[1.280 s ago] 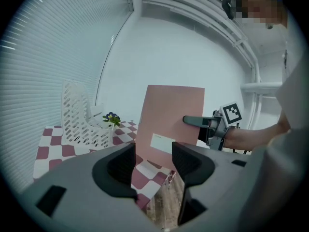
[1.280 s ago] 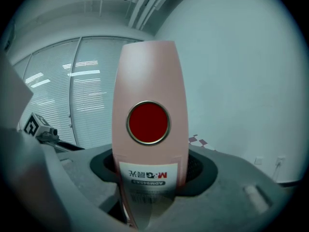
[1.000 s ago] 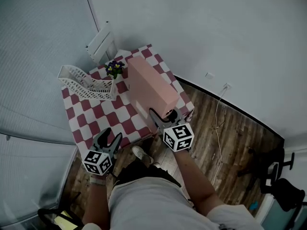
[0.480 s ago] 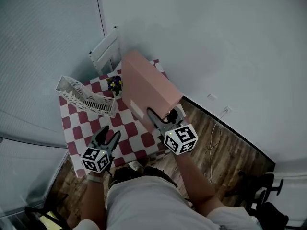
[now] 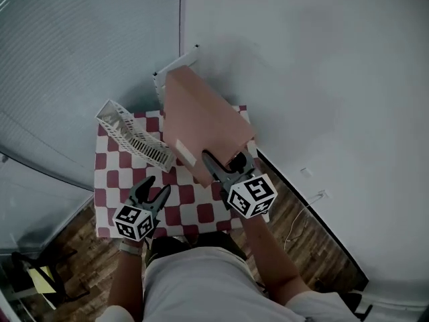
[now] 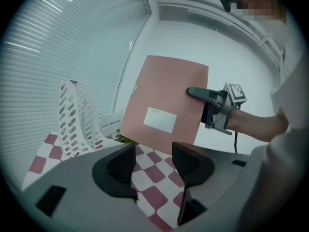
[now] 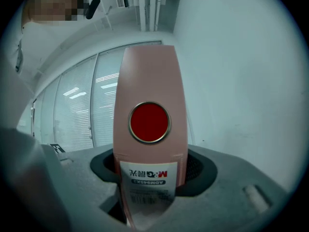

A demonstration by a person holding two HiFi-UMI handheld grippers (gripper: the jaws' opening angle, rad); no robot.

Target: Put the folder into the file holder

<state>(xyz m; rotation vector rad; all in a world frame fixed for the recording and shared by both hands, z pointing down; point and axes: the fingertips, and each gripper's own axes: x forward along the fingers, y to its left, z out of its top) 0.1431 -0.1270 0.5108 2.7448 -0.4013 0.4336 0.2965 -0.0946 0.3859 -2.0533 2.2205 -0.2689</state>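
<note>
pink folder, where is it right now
In the head view the pink folder is clamped in the right gripper, raised over the checkered table's right side, just right of the white file holder.

The scene is looked down on steeply from the head, well above the red-and-white checkered surface [image 5: 194,196], the left hand-held gripper [image 5: 153,188] and the right hand-held gripper [image 5: 224,163]. The left gripper view is aimed low across that surface; the flat pink rectangular folder [image 6: 159,88] and white perforated file holder [image 6: 72,115] are shared with the head view. The right gripper view is filled at close range by the folder's spine.
</note>
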